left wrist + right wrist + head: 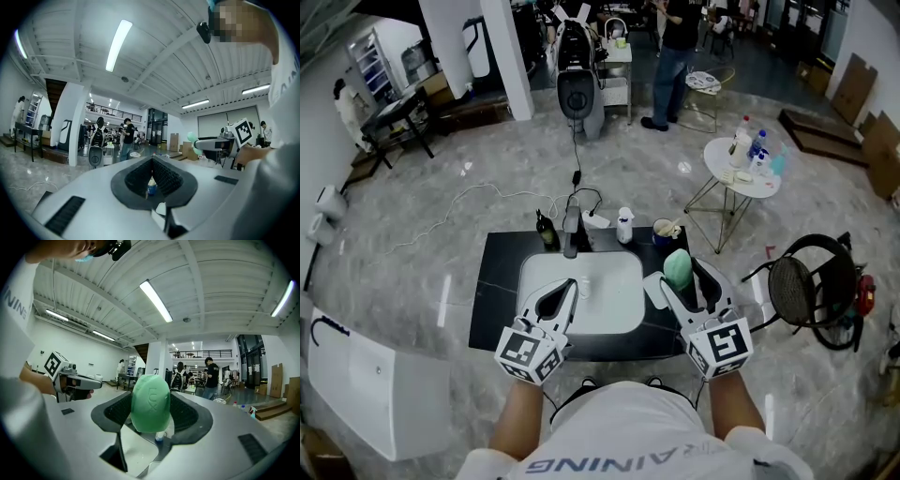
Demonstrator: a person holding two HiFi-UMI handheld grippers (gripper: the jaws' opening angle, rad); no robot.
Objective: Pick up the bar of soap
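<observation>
Here we hold the green oval bar of soap [678, 269] in our right gripper [151, 397], jaws pressed on its rounded edges, over the black countertop [497, 281] beside the white sink [614, 305]. Hard but probably slick, it wants firm, centred pressure. Our left gripper [151, 161] is closed and empty.

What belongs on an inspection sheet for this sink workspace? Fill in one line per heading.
Surface: black counter with a white sink.
Job's things: green bar of soap, held off the counter.
Clutter: dark bottle, white bottle and cup behind the sink, beside the faucet.
Grippers: right gripper shut on the bar of soap; left gripper shut, empty, over the sink.
Cables: white cable on the floor; black cable leading away from the counter.
Surroundings: round side table with bottles, black chair, a standing person.
</observation>
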